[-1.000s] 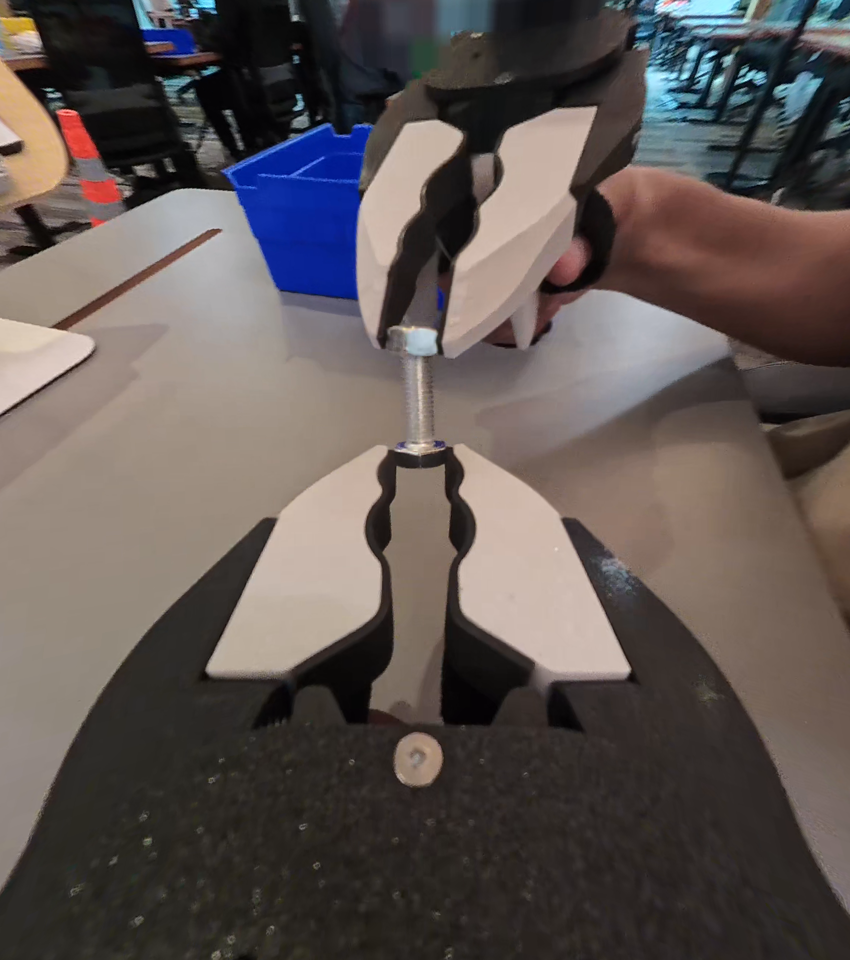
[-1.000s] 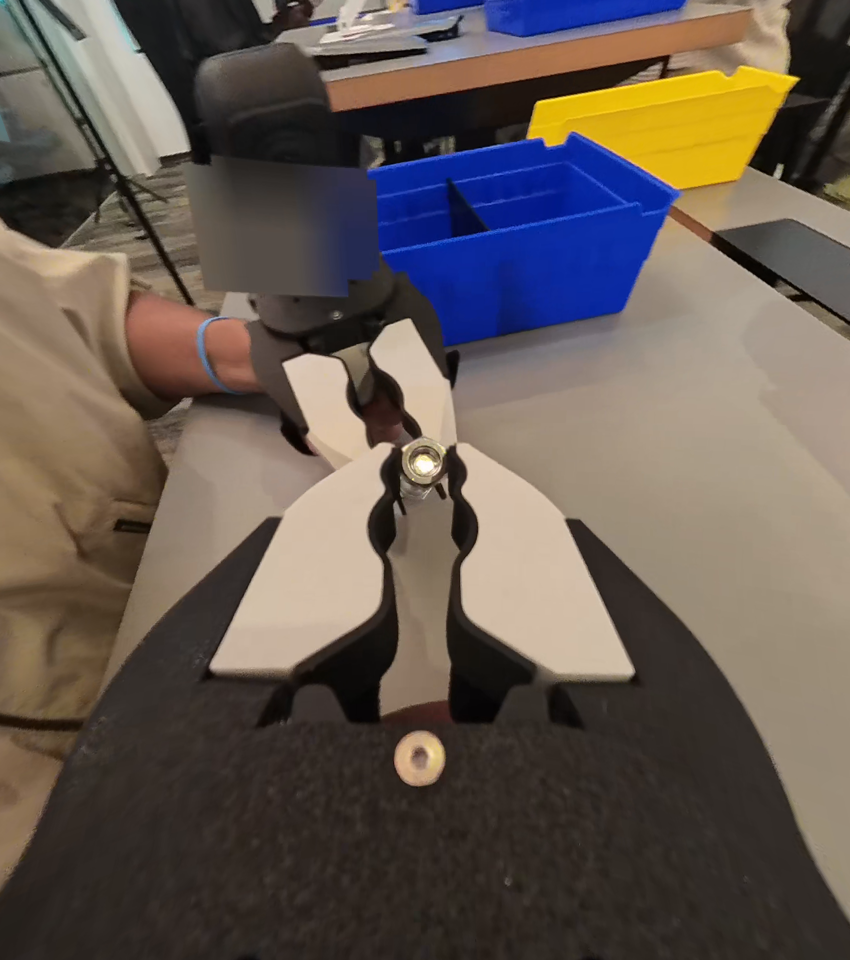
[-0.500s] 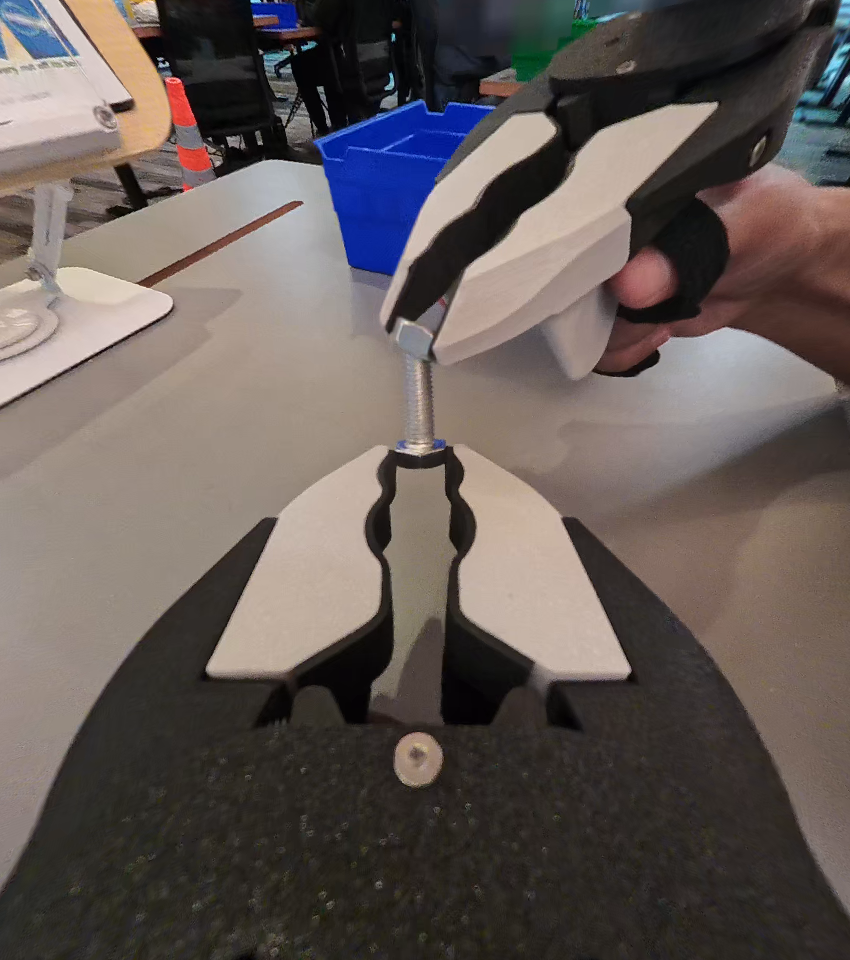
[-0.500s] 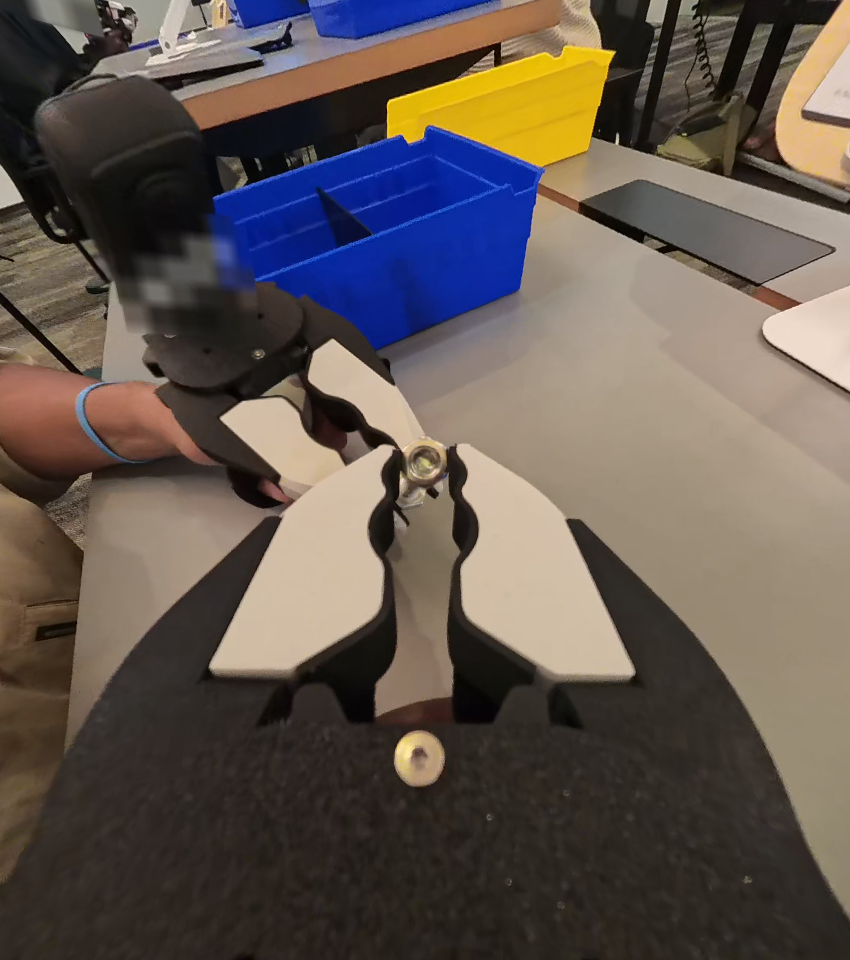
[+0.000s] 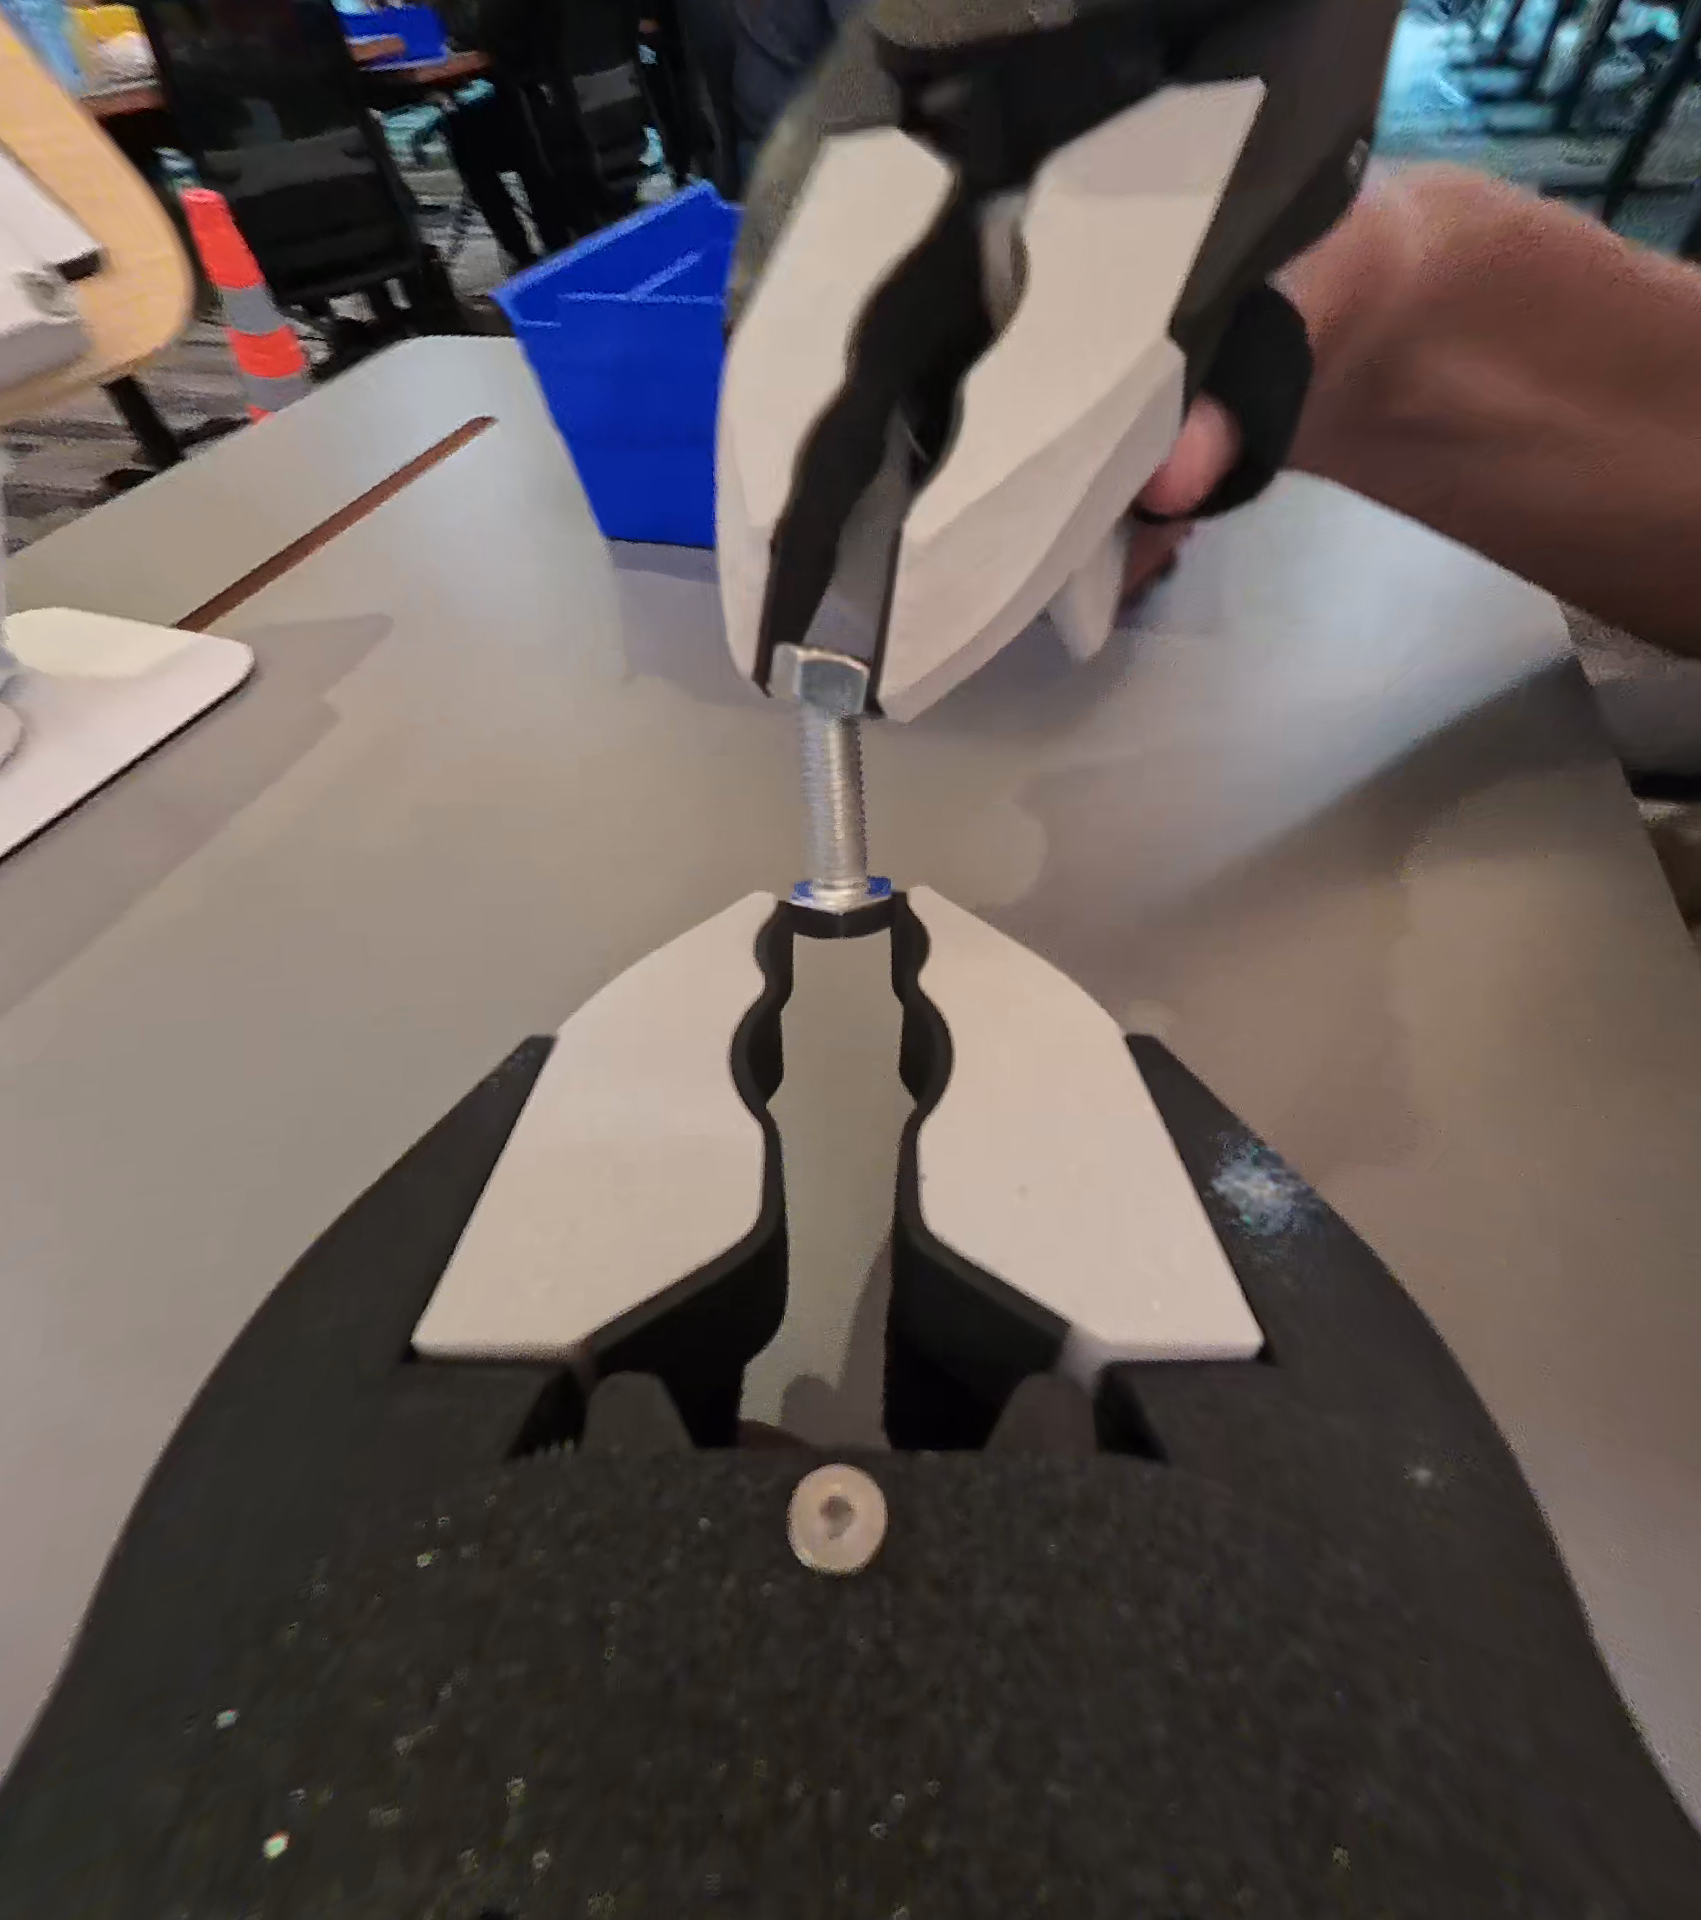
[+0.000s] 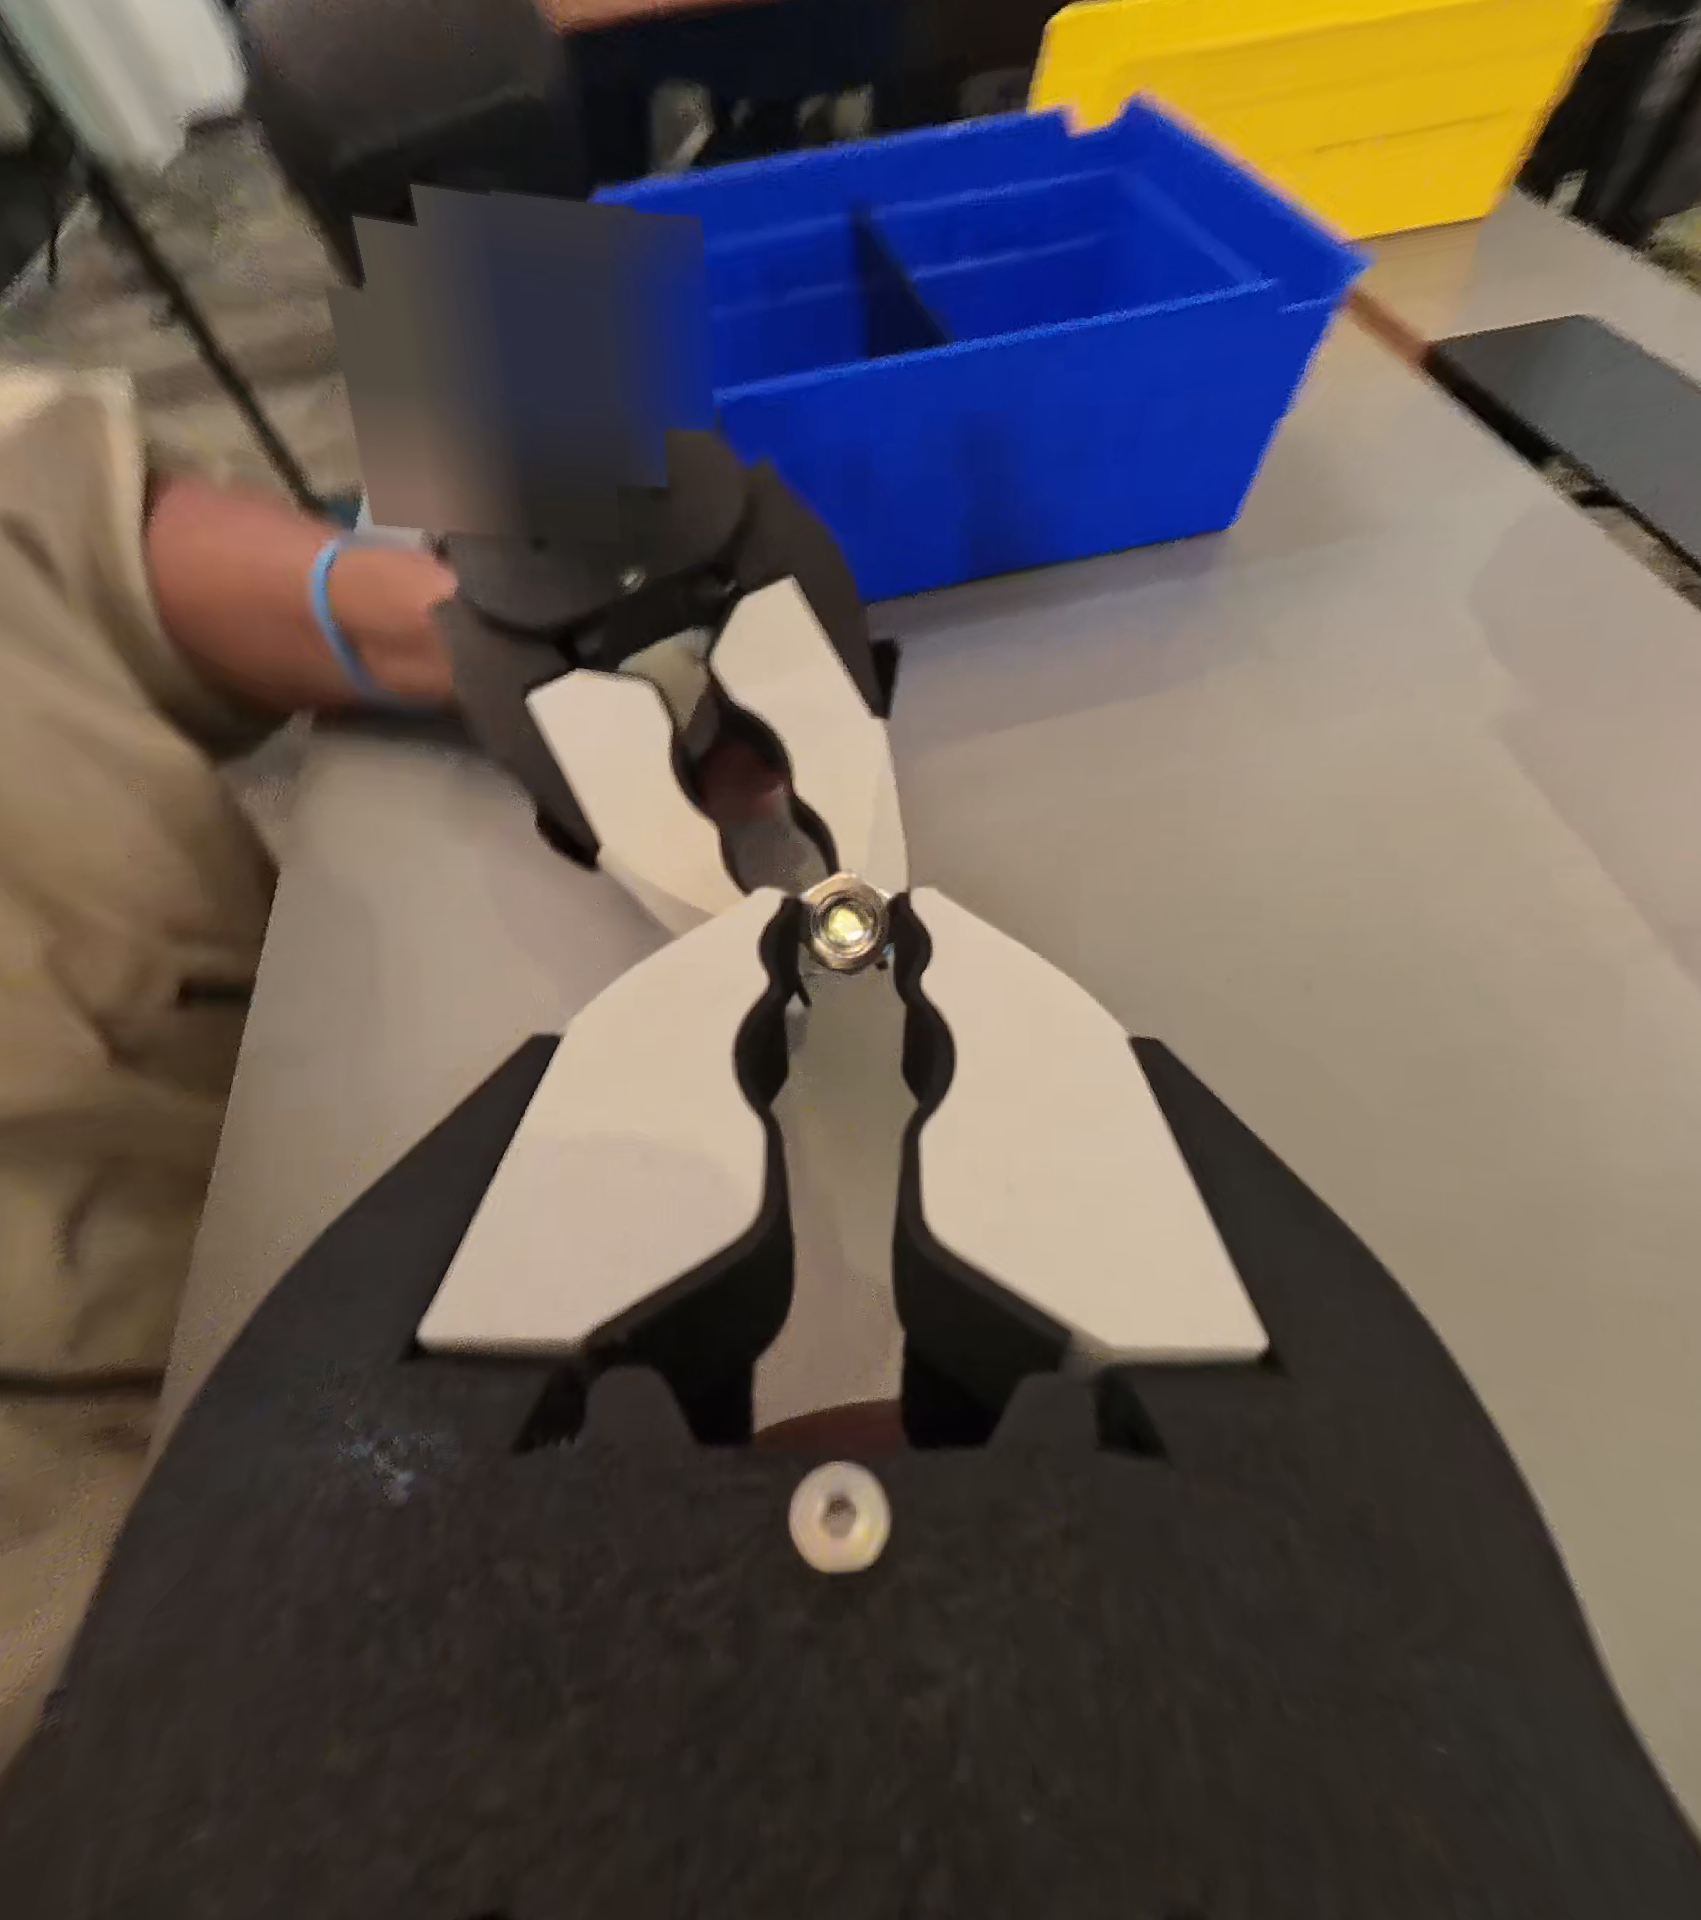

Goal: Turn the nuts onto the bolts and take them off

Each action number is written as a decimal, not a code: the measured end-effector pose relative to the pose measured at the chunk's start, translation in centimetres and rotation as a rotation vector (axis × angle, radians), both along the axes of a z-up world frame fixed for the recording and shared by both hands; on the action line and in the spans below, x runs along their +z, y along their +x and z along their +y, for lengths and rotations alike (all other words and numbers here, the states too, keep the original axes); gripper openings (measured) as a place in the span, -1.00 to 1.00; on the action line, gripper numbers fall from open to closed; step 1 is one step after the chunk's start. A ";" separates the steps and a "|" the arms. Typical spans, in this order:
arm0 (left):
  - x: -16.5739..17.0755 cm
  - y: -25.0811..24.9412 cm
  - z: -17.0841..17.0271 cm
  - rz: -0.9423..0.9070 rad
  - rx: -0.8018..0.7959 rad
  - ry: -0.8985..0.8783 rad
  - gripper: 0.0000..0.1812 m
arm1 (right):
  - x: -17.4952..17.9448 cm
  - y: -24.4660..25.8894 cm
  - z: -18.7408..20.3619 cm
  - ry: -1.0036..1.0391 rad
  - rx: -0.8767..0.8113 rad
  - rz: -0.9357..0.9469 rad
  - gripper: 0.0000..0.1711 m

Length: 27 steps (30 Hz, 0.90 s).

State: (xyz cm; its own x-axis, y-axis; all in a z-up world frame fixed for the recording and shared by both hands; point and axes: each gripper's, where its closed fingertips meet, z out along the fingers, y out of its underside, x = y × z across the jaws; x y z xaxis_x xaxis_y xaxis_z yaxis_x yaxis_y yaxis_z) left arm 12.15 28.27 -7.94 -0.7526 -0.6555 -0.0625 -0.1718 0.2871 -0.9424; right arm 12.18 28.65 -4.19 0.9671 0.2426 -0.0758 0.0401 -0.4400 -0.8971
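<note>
1. Blurred streaks soften the far half of both views; a mosaic patch covers the upper body of the left gripper [image 6: 841,883] in the right wrist view, and the top of the right gripper [image 5: 825,681] is cut off by the frame edge in the left wrist view
2. The nut [image 5: 841,904] shows only as a thin hexagon edge with a blue ring on top, wedged between the left gripper's [image 5: 841,920] fingertips; how far it is threaded cannot be made out
3. Compared with half a second ago, the right gripper stands steeper over the bolt [image 5: 833,800], no longer leaning in from the right, and the blue bin [image 5: 638,405] sits nearer the middle of the left wrist view
4. The left gripper is clamped on the nut at the bolt's lower end; the right gripper [image 6: 841,930] is clamped on the bolt's hex head [image 5: 828,681] at the upper end
5. The bolt stands nearly upright between the two grippers, above the grey table [image 5: 306,883], with its shiny head [image 6: 841,928] facing the right wrist camera
6. A hand [image 5: 1511,416] grips the right gripper's handle; a wrist with a blue band [image 6: 332,613] is behind the left one
</note>
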 end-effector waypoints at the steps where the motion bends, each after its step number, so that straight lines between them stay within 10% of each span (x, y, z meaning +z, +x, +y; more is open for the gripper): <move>1: -0.1 -0.4 -0.4 0.006 -0.033 0.010 -0.80 | -0.1 -0.4 -0.5 -0.028 0.060 -0.040 -0.80; 14: 3.5 -9.7 -4.5 0.322 -0.692 -0.392 -0.81 | 3.1 -8.6 -3.8 -0.062 0.677 -0.064 -0.80; 27: 2.3 -3.5 -2.4 0.091 -0.260 -0.204 -0.81 | 2.1 -3.3 -1.9 -0.058 0.233 -0.077 -0.80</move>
